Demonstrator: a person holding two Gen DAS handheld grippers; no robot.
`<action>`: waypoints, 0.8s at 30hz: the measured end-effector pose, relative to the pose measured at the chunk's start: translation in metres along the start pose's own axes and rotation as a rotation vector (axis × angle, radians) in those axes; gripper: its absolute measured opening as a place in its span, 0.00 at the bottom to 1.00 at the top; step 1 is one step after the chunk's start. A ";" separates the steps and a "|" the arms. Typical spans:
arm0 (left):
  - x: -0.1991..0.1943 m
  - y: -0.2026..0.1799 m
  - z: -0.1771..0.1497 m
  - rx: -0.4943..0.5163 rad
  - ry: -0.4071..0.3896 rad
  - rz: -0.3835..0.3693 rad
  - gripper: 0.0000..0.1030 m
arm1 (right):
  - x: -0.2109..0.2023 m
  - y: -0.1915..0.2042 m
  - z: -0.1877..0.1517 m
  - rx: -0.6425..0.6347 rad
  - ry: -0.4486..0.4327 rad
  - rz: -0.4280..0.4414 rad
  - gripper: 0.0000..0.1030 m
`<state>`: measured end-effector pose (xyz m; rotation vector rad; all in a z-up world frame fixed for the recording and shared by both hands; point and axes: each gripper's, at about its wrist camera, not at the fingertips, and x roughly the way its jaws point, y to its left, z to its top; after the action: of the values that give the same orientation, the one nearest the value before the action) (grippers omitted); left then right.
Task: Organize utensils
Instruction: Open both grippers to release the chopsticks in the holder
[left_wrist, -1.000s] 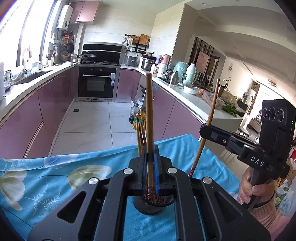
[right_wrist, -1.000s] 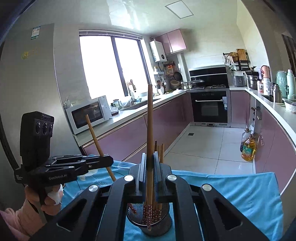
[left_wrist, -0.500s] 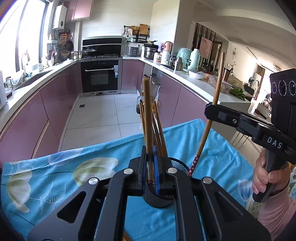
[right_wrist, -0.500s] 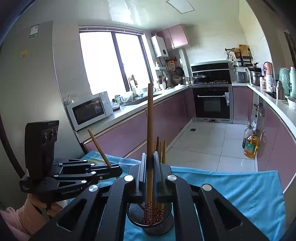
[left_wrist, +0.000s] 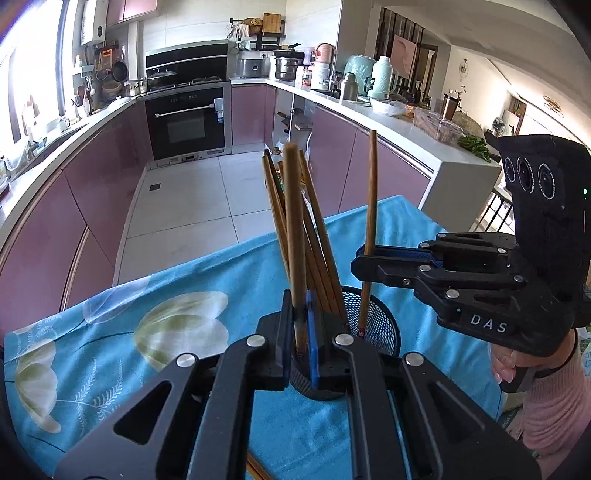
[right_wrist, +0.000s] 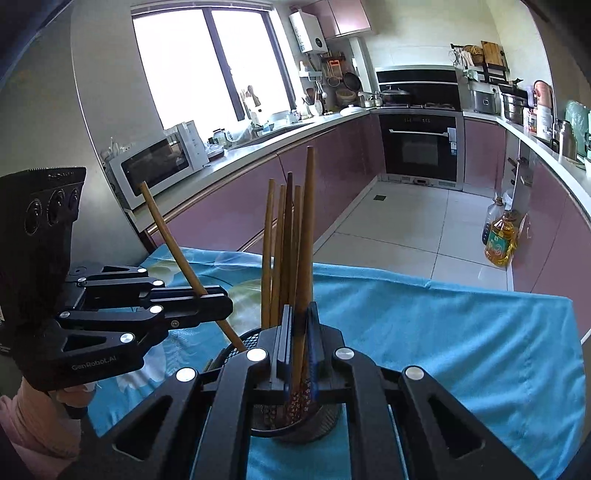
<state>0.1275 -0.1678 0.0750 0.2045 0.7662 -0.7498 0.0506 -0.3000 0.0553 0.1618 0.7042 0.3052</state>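
A black mesh holder stands on the blue flowered cloth and has several wooden chopsticks leaning in it. My left gripper is shut on a chopstick whose lower end dips inside the holder's rim. My right gripper is shut on another chopstick, almost upright, with its patterned tip down in the holder. The two grippers face each other across the holder.
The cloth-covered table ends at a far edge above the tiled kitchen floor. Oil bottles stand on the floor by the purple cabinets. A person's hand in a pink sleeve grips the right handle. Counters run along both walls.
Both grippers have sunk toward the holder with their chopsticks. The chopstick tips that hung above or beside the rim now sit inside it. Both grips stay shut.
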 end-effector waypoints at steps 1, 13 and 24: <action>0.003 0.001 0.001 0.001 -0.001 -0.001 0.07 | 0.002 0.000 -0.001 0.007 0.002 -0.003 0.08; 0.002 0.019 -0.007 -0.098 -0.065 -0.013 0.12 | -0.016 0.011 -0.016 0.003 -0.071 -0.006 0.27; -0.056 0.036 -0.062 -0.139 -0.176 0.043 0.24 | -0.042 0.059 -0.051 -0.106 -0.076 0.146 0.43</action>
<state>0.0911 -0.0850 0.0657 0.0289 0.6419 -0.6612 -0.0260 -0.2557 0.0571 0.1237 0.6006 0.4728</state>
